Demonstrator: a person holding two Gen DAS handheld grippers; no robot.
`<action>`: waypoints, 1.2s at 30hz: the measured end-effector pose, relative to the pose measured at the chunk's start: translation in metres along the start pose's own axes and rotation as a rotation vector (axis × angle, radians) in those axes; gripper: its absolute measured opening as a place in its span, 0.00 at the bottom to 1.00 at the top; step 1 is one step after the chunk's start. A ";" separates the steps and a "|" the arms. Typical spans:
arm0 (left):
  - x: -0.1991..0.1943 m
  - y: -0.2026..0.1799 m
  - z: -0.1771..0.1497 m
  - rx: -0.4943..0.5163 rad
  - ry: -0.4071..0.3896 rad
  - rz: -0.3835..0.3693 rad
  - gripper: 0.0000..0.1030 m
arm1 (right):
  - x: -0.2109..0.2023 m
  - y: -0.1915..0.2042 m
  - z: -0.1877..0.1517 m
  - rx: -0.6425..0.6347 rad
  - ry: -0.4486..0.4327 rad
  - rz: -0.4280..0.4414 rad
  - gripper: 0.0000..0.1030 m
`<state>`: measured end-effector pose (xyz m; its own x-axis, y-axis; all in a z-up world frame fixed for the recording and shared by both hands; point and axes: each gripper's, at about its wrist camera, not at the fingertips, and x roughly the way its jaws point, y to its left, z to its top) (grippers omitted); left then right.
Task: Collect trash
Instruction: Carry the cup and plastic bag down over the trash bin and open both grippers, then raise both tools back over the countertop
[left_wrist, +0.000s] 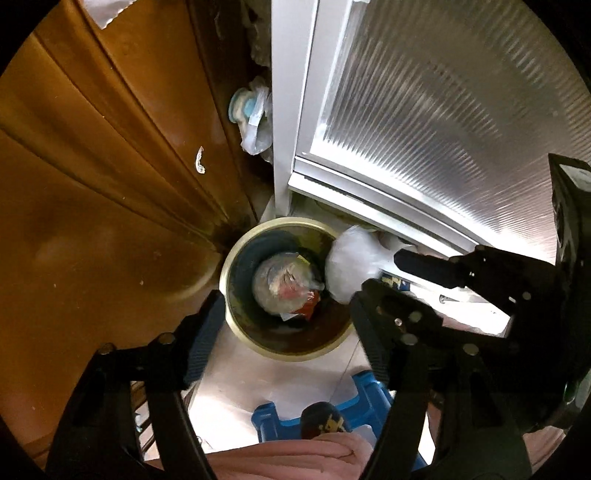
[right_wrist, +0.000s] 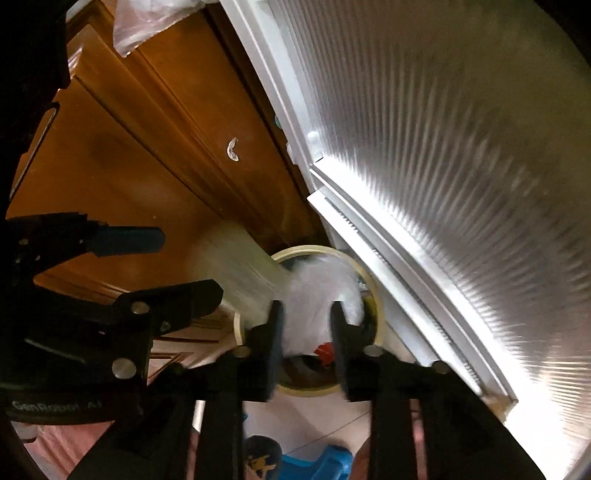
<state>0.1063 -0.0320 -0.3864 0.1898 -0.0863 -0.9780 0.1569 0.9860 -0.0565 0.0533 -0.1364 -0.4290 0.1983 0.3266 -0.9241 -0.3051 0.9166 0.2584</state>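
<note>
Evidently a crumpled white plastic bag (right_wrist: 317, 295) sits between the right gripper (right_wrist: 306, 321)'s parted fingers, seemingly ungripped, above the round cream-rimmed bin (left_wrist: 236, 325). The drop looks underway; next, withdraw. Beside it, the left gripper (left_wrist: 288, 310) hovers open, empty.
</note>
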 end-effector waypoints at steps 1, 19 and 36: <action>0.000 0.001 0.000 0.001 0.001 0.006 0.75 | 0.002 0.001 -0.001 -0.001 0.000 -0.002 0.34; -0.032 -0.014 -0.012 0.031 -0.018 0.024 0.78 | -0.027 -0.014 0.014 0.056 -0.009 -0.003 0.35; -0.148 -0.037 -0.051 0.064 -0.151 -0.036 0.78 | -0.152 -0.005 -0.012 0.053 -0.110 -0.072 0.35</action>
<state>0.0233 -0.0488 -0.2499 0.3259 -0.1470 -0.9339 0.2270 0.9711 -0.0737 0.0135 -0.1930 -0.2929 0.3199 0.2799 -0.9052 -0.2373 0.9486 0.2094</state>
